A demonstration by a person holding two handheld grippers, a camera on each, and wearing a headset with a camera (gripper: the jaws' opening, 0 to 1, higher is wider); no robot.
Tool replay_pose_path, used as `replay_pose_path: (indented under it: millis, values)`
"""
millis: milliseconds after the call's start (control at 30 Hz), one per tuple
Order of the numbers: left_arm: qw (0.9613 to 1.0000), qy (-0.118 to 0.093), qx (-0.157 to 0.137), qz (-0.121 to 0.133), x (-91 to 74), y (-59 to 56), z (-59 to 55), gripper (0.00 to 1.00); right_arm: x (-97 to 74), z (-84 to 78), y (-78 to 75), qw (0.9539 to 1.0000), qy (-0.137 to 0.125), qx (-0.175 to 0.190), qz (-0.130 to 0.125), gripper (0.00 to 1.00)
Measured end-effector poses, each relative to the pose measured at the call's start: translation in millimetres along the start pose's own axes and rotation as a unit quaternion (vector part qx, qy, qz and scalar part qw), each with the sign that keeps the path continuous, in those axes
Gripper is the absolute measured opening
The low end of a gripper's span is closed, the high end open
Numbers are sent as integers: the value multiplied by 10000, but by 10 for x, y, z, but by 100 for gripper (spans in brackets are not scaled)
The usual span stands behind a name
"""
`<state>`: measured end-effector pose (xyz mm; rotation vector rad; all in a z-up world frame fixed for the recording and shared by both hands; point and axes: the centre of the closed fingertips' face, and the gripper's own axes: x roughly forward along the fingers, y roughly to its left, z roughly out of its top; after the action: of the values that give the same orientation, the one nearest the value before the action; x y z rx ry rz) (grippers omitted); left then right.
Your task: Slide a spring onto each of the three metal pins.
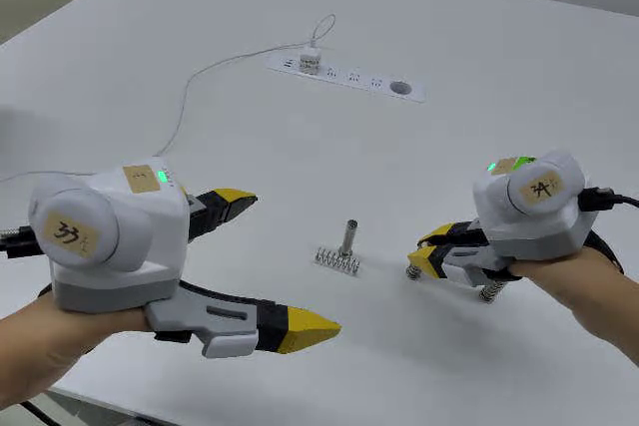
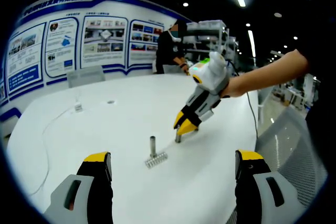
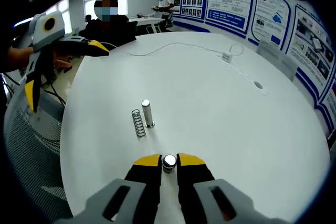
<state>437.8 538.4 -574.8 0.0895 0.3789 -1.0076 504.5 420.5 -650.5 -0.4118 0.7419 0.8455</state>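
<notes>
Closest to me, my left claw (image 1: 292, 261) hangs wide open with nothing in it over the near edge of the surface (image 1: 479, 67). This is a big white round top in a room walled with blue-and-white display panels (image 2: 63, 40), and a power strip (image 1: 344, 77) and its white cable (image 1: 200, 82) lie towards the far side. My right claw (image 3: 169, 162) is pinched nearly closed on a metal pin (image 3: 169, 163) standing on the surface, while a second pin (image 1: 349, 235) stands upright between the two claws with a loose spring (image 1: 336, 260) lying flat just beside its foot.
</notes>
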Motion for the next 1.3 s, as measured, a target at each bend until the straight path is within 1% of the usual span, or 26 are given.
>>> replay_pose_path:
  millis: [100, 167, 233, 433, 500, 633, 733, 767, 933, 1033, 1133, 1300]
  values:
    - [10000, 3, 3, -9, 2, -4, 1, 100, -2, 1, 11, 10000, 11, -8, 26, 14]
    - [10000, -5, 3, -24, 3, -12, 5, 100, -8, 15, 25, 10000, -27, -27, 41, 16]
    - [10000, -6, 6, -23, 5, -12, 5, 100, -22, 35, 17, 10000, -57, -59, -6, 16]
    - [10000, -13, 9, -23, 6, -6, 10, 100, -84, 152, -20, 9995, -270, -70, -128, 17]
    - [10000, -19, 8, -10, 2, 2, 12, 100, -100, 201, -13, 9993, -337, -67, -134, 17]
    - [10000, -22, 0, 10, -13, 21, 4, 100, -100, 298, 41, 9989, -438, -171, -89, 17]
    - [10000, -24, -17, 38, -31, 41, -4, 100, -81, 368, 122, 9985, -500, -242, -1, 17]
    - [10000, -15, -21, 49, -38, 52, -12, 100, -63, 388, 166, 9983, -508, -270, 64, 17]
    - [9999, -5, -39, 93, -66, 78, -32, 100, 42, 408, 356, 9975, -454, -456, 280, 17]
    - [9999, 9, -44, 119, -75, 91, -43, 100, 111, 384, 444, 9965, -341, -651, 386, 17]
    - [9999, -10, -67, 136, -83, 103, -44, 100, 168, 359, 469, 9961, -254, -737, 422, 17]
    - [9998, 11, -71, 161, -93, 126, -56, 100, 253, 356, 470, 9964, -185, -681, 466, 17]
